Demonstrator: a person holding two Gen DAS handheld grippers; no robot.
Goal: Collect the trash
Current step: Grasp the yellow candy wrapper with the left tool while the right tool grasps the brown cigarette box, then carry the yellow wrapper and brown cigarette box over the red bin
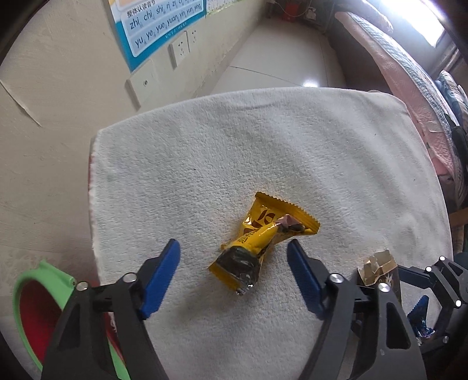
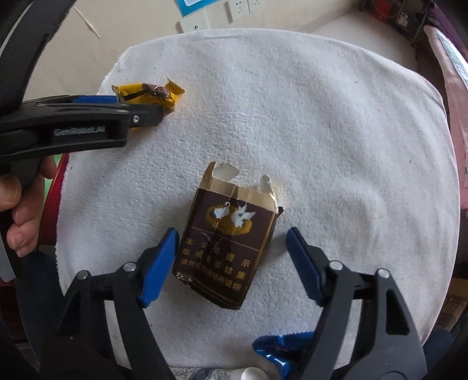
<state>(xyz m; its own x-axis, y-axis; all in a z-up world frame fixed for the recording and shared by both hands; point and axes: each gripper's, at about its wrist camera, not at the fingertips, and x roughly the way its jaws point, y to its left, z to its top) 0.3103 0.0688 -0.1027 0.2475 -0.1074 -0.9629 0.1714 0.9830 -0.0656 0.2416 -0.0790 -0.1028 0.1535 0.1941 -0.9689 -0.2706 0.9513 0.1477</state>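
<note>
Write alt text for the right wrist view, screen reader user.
Right gripper points down at a torn dark brown cigarette pack lying on a white towel, its blue-padded jaws open either side of the pack. At upper left, the left gripper reaches over a yellow wrapper; a blue foil wrapper lies at the bottom edge.

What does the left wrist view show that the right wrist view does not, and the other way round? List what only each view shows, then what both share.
Only the left wrist view: a green-rimmed red bin beside the towel, and a pinyin poster on the wall.
Only the right wrist view: the printed front of the brown cigarette pack with two white birds, and a hand gripping the left gripper's handle.
Both: the white towel, the yellow wrapper, a blue foil wrapper, and wall sockets.
</note>
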